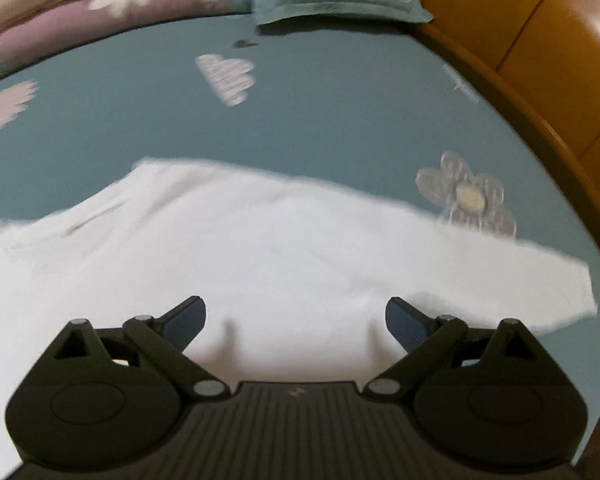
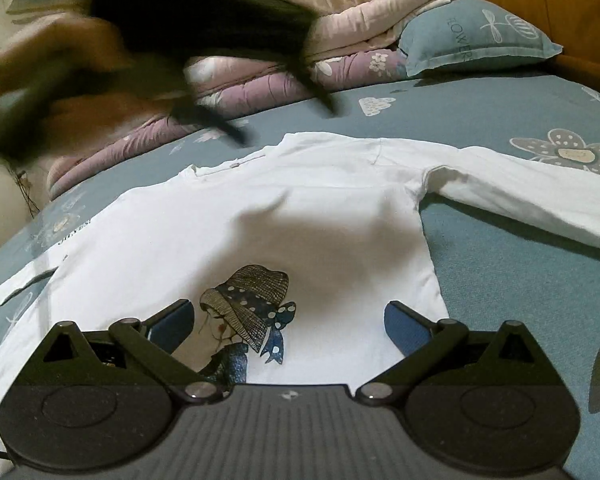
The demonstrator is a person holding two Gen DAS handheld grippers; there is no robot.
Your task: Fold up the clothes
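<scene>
Teal bedsheet (image 2: 500, 264) bears white shirt (image 2: 260, 216) beneath both wide-spread tools.

Each gripper is built of black plastic: a ribbed grey-black housing, two rounded side lobes and linkage bars fixed by silver pins. The left gripper (image 1: 296, 322) and right gripper (image 2: 288, 324) are fitted with blue ribbed pads (image 1: 406, 326).

Teal flower-print bedsheet (image 2: 500, 264) fills frame; teal pillow (image 2: 476, 36) at one o'clock beside mauve quilts (image 2: 268, 88); wooden headboard (image 1: 540, 52) at two o'clock.
</scene>
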